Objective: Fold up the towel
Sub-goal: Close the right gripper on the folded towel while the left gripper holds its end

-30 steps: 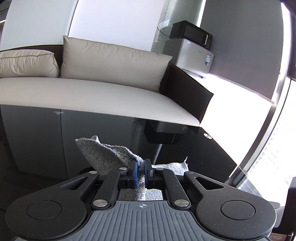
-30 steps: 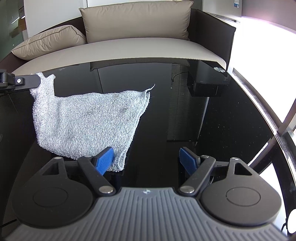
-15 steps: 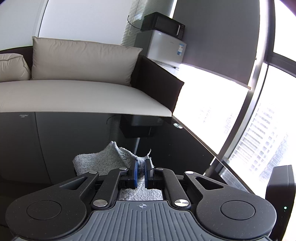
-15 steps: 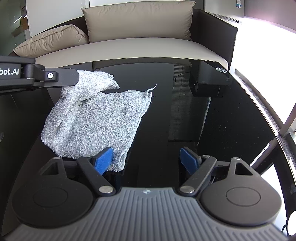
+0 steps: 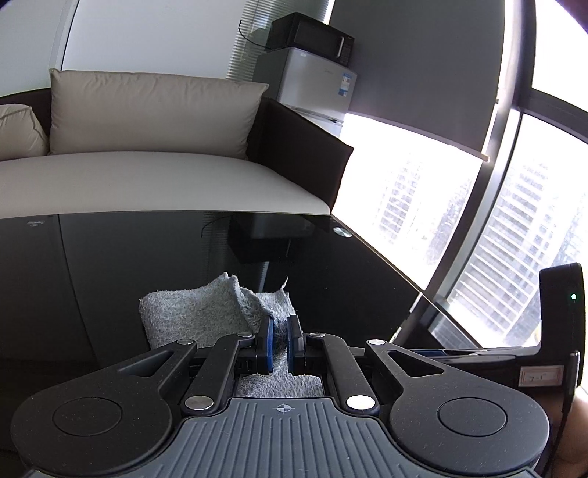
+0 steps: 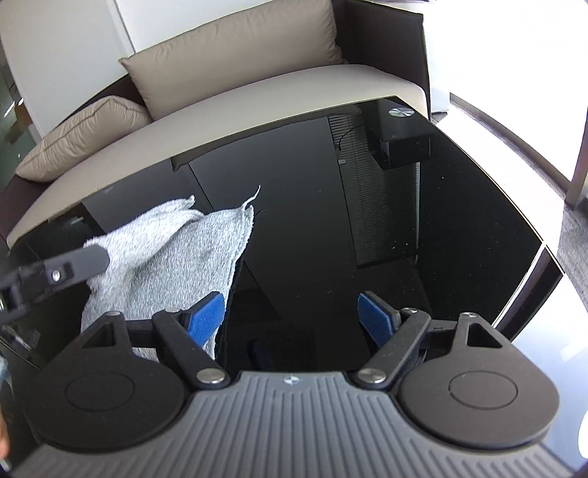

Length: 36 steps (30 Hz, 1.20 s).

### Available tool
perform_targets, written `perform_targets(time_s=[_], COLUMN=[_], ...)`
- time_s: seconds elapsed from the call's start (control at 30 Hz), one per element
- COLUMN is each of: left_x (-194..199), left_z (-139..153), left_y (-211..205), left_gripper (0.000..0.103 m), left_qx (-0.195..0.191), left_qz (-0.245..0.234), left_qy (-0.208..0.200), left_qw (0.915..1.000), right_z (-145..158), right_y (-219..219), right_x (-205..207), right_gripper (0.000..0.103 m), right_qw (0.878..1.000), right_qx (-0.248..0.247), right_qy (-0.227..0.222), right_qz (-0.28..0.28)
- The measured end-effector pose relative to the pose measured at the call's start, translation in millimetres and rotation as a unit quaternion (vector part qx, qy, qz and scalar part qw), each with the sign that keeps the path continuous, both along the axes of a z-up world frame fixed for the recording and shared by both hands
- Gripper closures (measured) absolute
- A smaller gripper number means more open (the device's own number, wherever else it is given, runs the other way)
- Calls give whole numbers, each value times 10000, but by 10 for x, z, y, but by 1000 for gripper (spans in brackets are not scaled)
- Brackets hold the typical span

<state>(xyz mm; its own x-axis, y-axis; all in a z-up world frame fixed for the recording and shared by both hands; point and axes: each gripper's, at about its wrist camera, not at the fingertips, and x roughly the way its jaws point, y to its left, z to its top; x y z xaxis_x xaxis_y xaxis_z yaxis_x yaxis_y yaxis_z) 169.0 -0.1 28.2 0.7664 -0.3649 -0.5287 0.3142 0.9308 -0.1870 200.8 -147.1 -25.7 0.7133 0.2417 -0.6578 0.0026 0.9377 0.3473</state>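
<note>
Grey terry-cloth towel (image 6: 176, 253) lying partly folded on a glossy black glass tabletop (image 6: 422, 239), one corner raised and doubled over the rest of the cloth. The left gripper (image 5: 280, 332), its blue-padded fingers (image 5: 269, 342) drawn nearly together, pinches that raised fold of the towel; in the right wrist view its black finger enters from the left edge and meets the cloth. The right gripper (image 6: 292, 316) stands with its jaws wide apart above bare tabletop, holding nothing; its left blue pad (image 6: 205, 318) lies just beside the towel's near right edge, whether touching cannot be told. Beyond the table, a beige cushioned sofa (image 5: 147, 176); a small white refrigerator (image 5: 316, 88) bearing a black microwave oven (image 5: 312, 35).
</note>
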Motion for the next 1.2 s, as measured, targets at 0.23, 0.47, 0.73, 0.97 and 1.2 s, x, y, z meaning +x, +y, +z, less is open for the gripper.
perform_targets(time_s=[0.23,0.47,0.73,0.97,1.2], left_x=[-68,-107,-143,-166,-228], left_z=[-6,-58,-105,-95,-101], left_y=[-113,-151,-126,-101,-138], left_gripper=[97,97,96,96,96], left_qx=[344,603,741,776,911], left_qz=[-146,-397,-498,-504,-609], left_qy=[-146,-192,-211,-244,-297], left_qw=[9992,9972,9958,9954,9935], right_z=[121,121,90,91,56], right_y=[-39,29,166,251,317], right_x=[67,302,538,605,648], right_gripper=[21,21,27,40,40], right_qw=[9984,9919,9824,9767,9699], right_qx=[492,1203,1711,1949,2227], right_qy=[-279,-158,106,138,299], right_qz=[32,385,742,888,940])
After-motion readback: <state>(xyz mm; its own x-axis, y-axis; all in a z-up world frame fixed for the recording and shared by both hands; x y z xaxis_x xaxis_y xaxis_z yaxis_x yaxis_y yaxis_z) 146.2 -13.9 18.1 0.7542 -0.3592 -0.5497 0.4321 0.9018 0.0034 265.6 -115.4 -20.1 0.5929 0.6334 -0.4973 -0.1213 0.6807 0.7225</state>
